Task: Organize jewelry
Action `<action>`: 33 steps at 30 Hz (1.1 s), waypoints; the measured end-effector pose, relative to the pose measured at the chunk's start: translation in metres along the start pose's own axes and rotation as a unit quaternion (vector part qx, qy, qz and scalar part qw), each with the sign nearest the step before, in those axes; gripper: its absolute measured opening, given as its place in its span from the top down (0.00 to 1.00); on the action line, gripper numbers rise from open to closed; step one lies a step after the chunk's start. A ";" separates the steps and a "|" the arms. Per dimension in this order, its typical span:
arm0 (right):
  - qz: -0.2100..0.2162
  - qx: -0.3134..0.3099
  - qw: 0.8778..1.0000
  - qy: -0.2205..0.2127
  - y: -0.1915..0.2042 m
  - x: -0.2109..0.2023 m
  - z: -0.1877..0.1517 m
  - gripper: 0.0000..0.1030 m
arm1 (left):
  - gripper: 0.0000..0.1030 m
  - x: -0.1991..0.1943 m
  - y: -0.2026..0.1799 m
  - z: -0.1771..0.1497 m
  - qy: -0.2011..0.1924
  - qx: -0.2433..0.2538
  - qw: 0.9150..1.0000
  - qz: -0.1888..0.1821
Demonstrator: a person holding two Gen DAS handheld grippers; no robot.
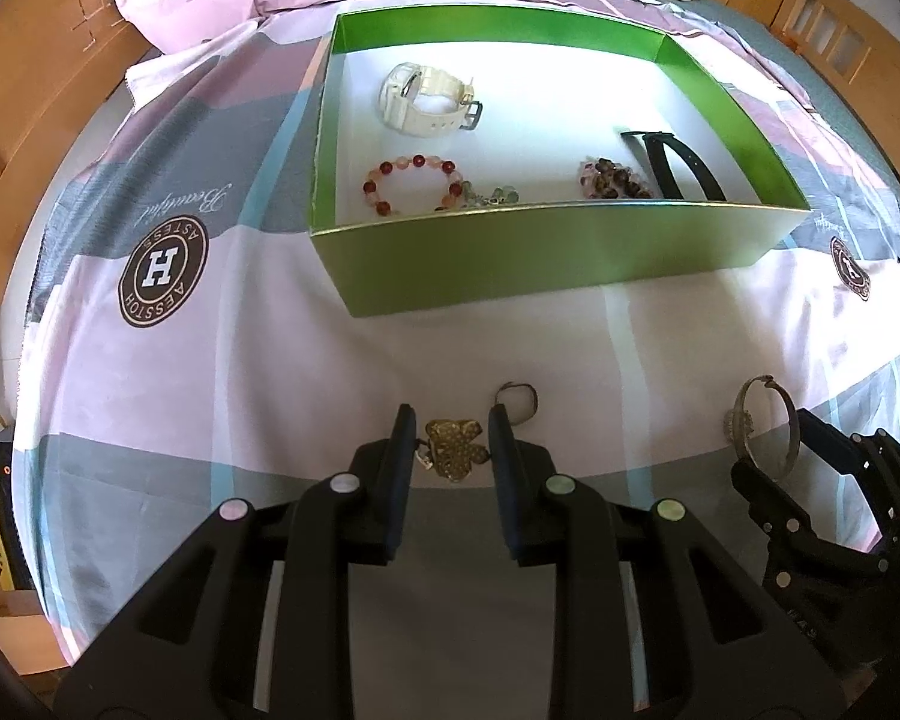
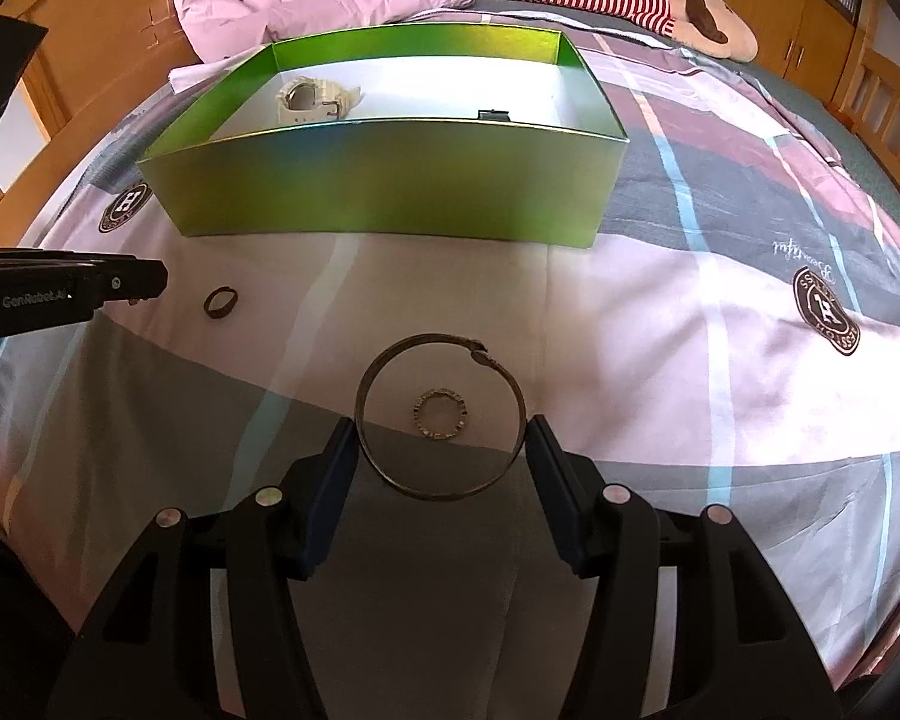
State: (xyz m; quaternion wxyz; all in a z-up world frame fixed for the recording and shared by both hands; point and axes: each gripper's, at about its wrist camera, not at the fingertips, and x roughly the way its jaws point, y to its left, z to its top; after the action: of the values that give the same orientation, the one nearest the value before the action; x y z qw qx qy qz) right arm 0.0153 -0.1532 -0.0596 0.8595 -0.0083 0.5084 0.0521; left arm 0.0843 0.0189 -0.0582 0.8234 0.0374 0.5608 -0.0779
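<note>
Hovering low over the bedspread (image 1: 210, 396), the left gripper (image 1: 450, 438) has its jaws open with a gold bear-shaped pendant (image 1: 455, 450) sitting right between the pads, not pinched yet as far as the view shows, and a small dark ring (image 1: 517, 401) lies just beyond it. The right gripper (image 2: 441, 450) is open too, straddling a thin metal bangle (image 2: 441, 414) with a small studded ring (image 2: 441, 415) lying inside the loop. Looks risky tbh: the pendant is flat on soft fabric, so the pads could snag the sheet or skid over it, and squeezing the bangle might pop it out sideways or leave the little ring behind. Farther back, the green box (image 1: 546, 258) already holds a white watch (image 1: 429, 99), a red beaded bracelet (image 1: 411, 185), a dark beaded bracelet (image 1: 615, 180) and a black strap (image 1: 672, 165).
</note>
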 end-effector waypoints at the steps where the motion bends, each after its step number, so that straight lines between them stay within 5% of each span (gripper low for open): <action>1: 0.000 -0.001 1.000 -0.003 0.001 -0.001 0.002 0.45 | 0.76 -0.001 0.001 0.000 -0.002 -0.002 1.000 0.000; 27: 0.017 -0.003 1.000 -0.007 0.005 0.001 0.012 0.45 | 0.76 -0.003 0.000 0.001 -0.006 0.000 1.000 0.000; 33: 0.033 -0.012 0.998 -0.050 0.007 -0.028 0.037 0.45 | 0.76 -0.022 0.012 0.016 -0.034 -0.014 0.999 -0.014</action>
State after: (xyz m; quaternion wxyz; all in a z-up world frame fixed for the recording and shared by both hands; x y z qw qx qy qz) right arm 0.0335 -0.1461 -0.0168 0.8813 0.0007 0.4645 0.0874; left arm 0.0935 0.0297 -0.0324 0.8414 0.0158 0.5338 -0.0828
